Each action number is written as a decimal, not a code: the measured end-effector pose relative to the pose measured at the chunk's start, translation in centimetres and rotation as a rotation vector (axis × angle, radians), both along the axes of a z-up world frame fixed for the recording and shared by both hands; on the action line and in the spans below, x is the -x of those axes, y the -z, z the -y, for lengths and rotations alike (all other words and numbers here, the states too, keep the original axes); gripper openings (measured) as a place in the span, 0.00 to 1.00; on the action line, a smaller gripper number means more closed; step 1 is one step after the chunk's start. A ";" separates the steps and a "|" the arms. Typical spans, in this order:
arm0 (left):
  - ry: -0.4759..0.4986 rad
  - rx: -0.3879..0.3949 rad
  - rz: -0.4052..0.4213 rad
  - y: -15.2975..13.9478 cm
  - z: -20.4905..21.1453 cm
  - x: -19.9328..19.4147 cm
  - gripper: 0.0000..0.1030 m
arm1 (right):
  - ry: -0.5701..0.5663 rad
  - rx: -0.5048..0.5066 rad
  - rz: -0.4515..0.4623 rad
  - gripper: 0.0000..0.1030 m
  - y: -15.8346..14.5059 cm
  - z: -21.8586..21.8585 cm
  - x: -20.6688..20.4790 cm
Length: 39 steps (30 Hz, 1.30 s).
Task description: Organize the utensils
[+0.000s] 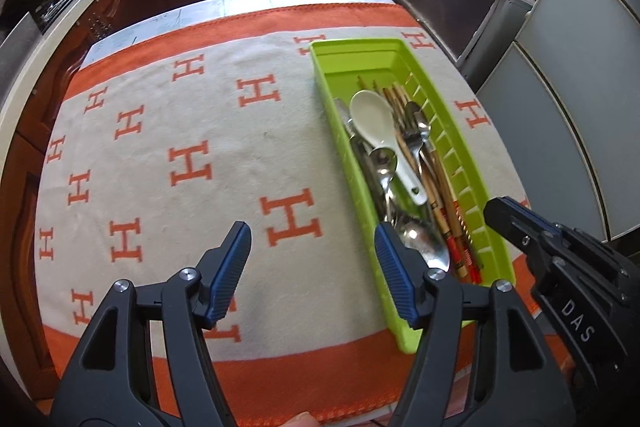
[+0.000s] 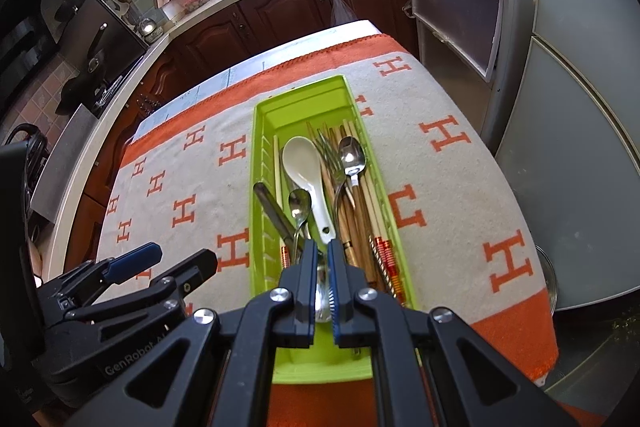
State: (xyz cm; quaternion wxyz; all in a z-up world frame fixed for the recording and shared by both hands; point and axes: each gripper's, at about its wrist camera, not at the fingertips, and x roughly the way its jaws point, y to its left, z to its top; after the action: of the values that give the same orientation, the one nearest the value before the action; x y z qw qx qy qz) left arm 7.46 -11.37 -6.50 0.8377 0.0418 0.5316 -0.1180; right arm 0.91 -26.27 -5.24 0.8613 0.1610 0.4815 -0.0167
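A lime green utensil tray lies on the orange-and-white towel. It holds a white ceramic spoon, several metal spoons, a fork, a knife and wooden chopsticks. My left gripper is open and empty, over the towel by the tray's near left wall. My right gripper is nearly shut over the tray's near end, with a metal spoon bowl showing between its fingers. It also shows in the left wrist view.
The towel covers a table with dark cabinets and a curved counter behind. A grey cabinet and a fridge stand to the right of the table. The left gripper shows in the right wrist view.
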 end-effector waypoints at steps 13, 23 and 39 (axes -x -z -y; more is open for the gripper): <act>-0.121 -0.064 0.186 -4.2 -8.3 6.0 0.78 | -0.144 0.006 0.026 0.16 -2.3 -6.9 1.9; -0.268 -0.017 0.244 -7.8 -15.0 8.5 0.80 | -0.241 -0.006 0.146 0.30 -5.9 -12.4 3.7; -0.316 -0.037 0.272 -7.6 -16.2 9.2 0.80 | -0.258 0.024 0.172 0.30 -6.1 -14.5 3.6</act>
State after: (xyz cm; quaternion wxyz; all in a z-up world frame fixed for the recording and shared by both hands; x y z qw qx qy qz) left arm -1.75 4.82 1.10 0.9089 -0.0114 0.4157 0.0315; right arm -2.68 -11.80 0.89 0.8963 0.0885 0.4225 0.1020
